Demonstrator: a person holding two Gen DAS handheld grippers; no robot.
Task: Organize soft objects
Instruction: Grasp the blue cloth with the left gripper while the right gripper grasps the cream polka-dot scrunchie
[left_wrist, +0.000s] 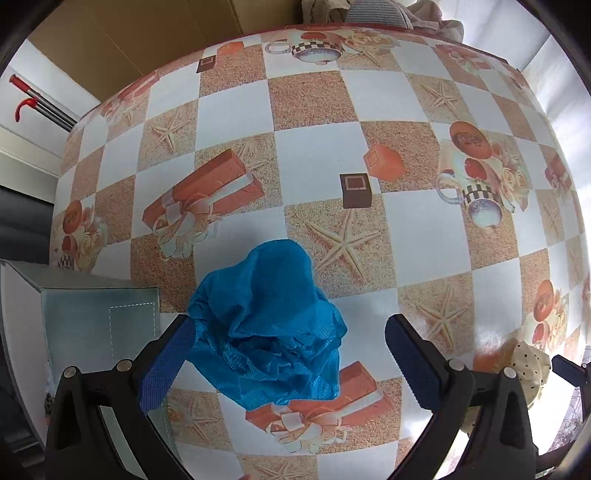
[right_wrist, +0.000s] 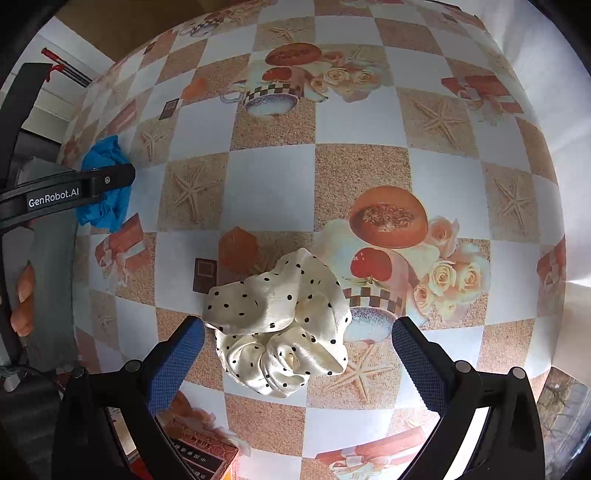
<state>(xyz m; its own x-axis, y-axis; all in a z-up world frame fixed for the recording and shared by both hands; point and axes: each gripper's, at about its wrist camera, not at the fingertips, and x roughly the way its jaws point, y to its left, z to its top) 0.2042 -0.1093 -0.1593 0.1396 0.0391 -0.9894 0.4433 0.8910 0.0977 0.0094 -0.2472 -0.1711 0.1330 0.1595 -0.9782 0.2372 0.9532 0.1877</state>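
- While both grippers hang over the table (left_wrist: 306, 107), each has its jaws spread wide with a soft thing lying between them and nothing gripped.
- The left gripper (left_wrist: 288, 354) frames a crumpled blue cloth (left_wrist: 269, 325); its left finger's blue pad (left_wrist: 166, 365) lies right at the cloth's edge — whether it touches cannot be told — and the right pad stands clear of it.
- That blue cloth rests on the patterned tablecloth near the table's left edge, partly over a printed gift box, with a grey fabric bin (left_wrist: 99, 325) just beside it to the left.
- The right gripper (right_wrist: 297, 354) straddles a cream scrunchie with black dots (right_wrist: 284, 325), which sits on the tablecloth in the gap between the two fingers.
- The left fingertip (right_wrist: 177, 362) is just beside the scrunchie's ruffled edge; the right one is apart from it.
- In the right wrist view the blue cloth (right_wrist: 105, 181) shows far off to the left, partly behind the other gripper's black arm marked GenRobot.AI, well apart from the scrunchie.
- In the left wrist view the scrunchie (left_wrist: 532, 365) peeks out at the lower right, behind the gripper's right finger.
- At the table's far edge a heap of pale fabric (left_wrist: 373, 13) lies — its pieces too squeezed to sort out.
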